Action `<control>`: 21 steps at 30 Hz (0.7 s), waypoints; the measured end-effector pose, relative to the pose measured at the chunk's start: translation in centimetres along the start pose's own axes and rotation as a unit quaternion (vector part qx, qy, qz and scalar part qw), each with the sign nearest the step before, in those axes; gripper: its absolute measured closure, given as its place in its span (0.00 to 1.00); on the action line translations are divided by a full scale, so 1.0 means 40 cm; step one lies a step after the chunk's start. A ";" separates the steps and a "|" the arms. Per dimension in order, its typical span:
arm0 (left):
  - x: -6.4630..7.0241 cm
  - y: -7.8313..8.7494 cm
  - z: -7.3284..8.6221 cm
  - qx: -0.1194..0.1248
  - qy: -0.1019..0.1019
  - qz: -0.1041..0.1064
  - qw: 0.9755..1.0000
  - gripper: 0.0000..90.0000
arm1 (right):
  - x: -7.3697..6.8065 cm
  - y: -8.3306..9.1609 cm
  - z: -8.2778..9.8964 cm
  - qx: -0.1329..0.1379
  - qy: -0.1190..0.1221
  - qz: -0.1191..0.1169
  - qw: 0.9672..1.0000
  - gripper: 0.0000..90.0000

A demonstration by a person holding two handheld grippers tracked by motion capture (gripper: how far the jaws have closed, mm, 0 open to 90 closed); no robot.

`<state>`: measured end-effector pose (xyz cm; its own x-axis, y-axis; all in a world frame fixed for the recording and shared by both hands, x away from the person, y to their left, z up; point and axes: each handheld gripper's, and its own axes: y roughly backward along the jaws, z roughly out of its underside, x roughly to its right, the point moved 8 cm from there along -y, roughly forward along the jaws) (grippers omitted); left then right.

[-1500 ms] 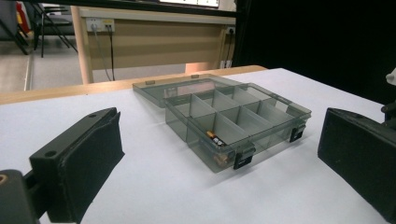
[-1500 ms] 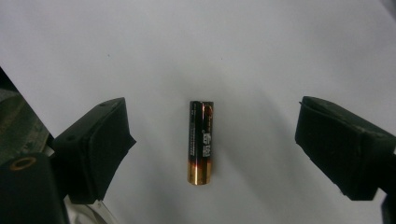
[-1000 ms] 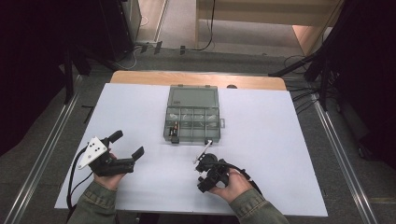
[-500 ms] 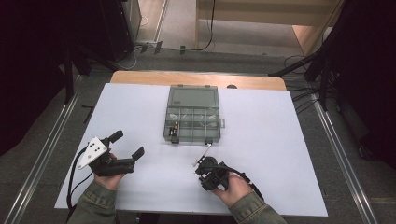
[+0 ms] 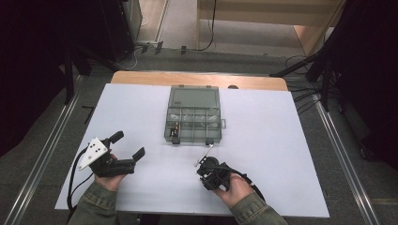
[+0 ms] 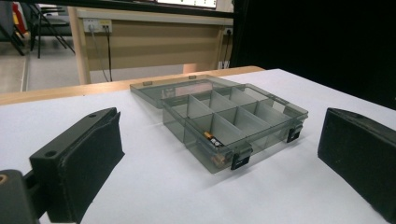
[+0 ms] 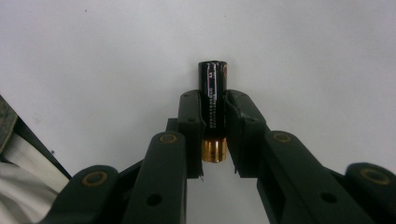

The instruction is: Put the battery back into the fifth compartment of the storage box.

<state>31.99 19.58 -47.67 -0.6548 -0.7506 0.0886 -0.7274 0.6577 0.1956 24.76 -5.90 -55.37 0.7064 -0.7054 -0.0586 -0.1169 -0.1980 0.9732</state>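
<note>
My right gripper point(image 7: 213, 109) points down at the white table and is shut on a black battery point(image 7: 212, 93) with a copper-coloured end; its jaws have just been closing on it. In the high view this gripper point(image 5: 210, 169) sits near the table's front, just in front of the box. A smoky clear compartment box point(image 5: 193, 123) lies mid-table with its lid point(image 5: 195, 97) folded back. One battery point(image 6: 208, 136) lies in a front compartment. My left gripper point(image 5: 127, 145) rests at the front left, open with nothing between its jaws, and faces the box point(image 6: 233, 121).
The white sheet point(image 5: 281, 140) covers the table, with a wooden strip point(image 5: 197, 78) at its far edge. Metal rails point(image 5: 342, 159) run along both sides. Cables lie on the floor beyond the table.
The right gripper's jaws have drawn together around the battery. Both hands have stayed where they were.
</note>
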 end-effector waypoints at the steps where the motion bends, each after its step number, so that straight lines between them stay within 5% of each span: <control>1: 0.000 0.000 0.000 0.000 0.000 0.000 1.000 0.00 | 0.000 0.002 -0.001 0.002 0.000 -0.002 1.000 0.86; 10: 0.001 -0.001 0.001 0.000 0.000 0.002 1.000 0.00 | 0.013 0.030 -0.025 0.039 -0.031 -0.022 0.999 0.86; 21: -0.001 -0.001 0.000 0.000 0.001 0.001 1.000 0.00 | 0.009 0.059 -0.074 0.072 -0.035 -0.038 0.996 0.86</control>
<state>32.03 19.58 -47.66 -0.6557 -0.7495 0.0910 -0.7264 0.6591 0.1947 26.80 -4.62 -52.43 0.6674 -0.7294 -0.1503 -0.1678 -0.3439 0.9239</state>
